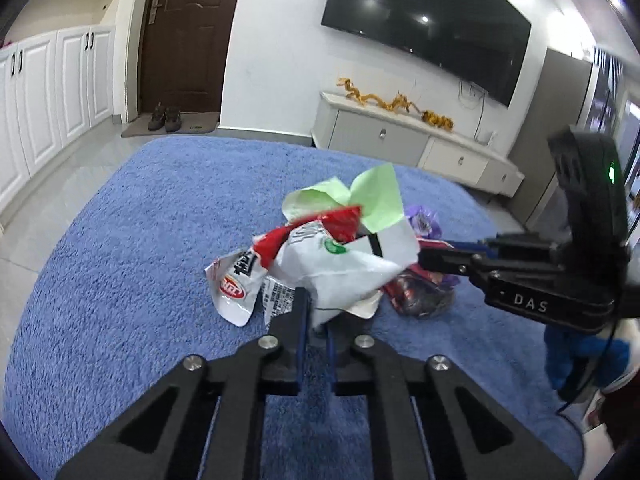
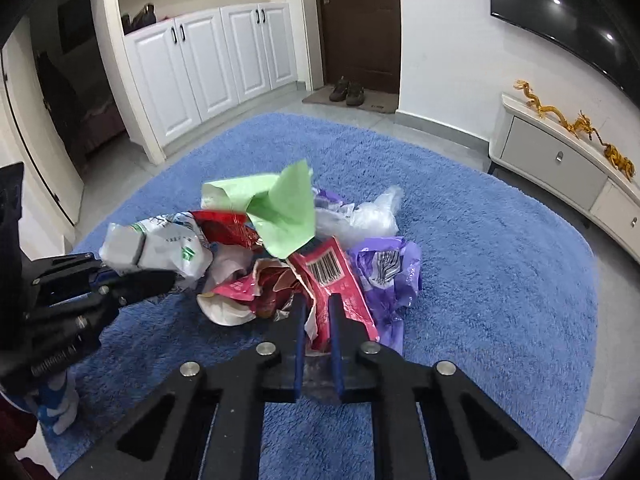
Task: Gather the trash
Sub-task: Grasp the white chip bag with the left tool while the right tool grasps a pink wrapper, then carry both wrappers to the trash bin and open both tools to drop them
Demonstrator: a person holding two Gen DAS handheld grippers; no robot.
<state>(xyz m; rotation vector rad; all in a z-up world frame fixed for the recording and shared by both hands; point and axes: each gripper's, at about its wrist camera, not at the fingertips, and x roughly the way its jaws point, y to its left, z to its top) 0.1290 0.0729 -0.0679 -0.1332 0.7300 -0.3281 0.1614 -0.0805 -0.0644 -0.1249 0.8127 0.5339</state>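
A heap of trash lies on the blue rug [image 1: 120, 240]: a white wrapper [image 1: 340, 272], a red and white snack bag [image 1: 236, 280], a green paper [image 1: 376, 196], a red barcode packet [image 2: 340, 280], a purple bag [image 2: 388, 276] and clear plastic [image 2: 376, 216]. My left gripper [image 1: 316, 312] is shut on the white wrapper [image 2: 160, 246]. My right gripper [image 2: 318, 312] is shut on the red barcode packet's edge. It reaches in from the right in the left wrist view [image 1: 440, 260]. The left gripper shows at the left of the right wrist view [image 2: 132, 276].
The rug [image 2: 500, 260] lies on a pale tiled floor. A white TV cabinet [image 1: 400, 136] with gold dragon figures stands under a wall TV [image 1: 432, 28]. White cupboards [image 2: 208, 64], a brown door [image 1: 188, 36] and shoes [image 2: 347, 91] stand at the far side.
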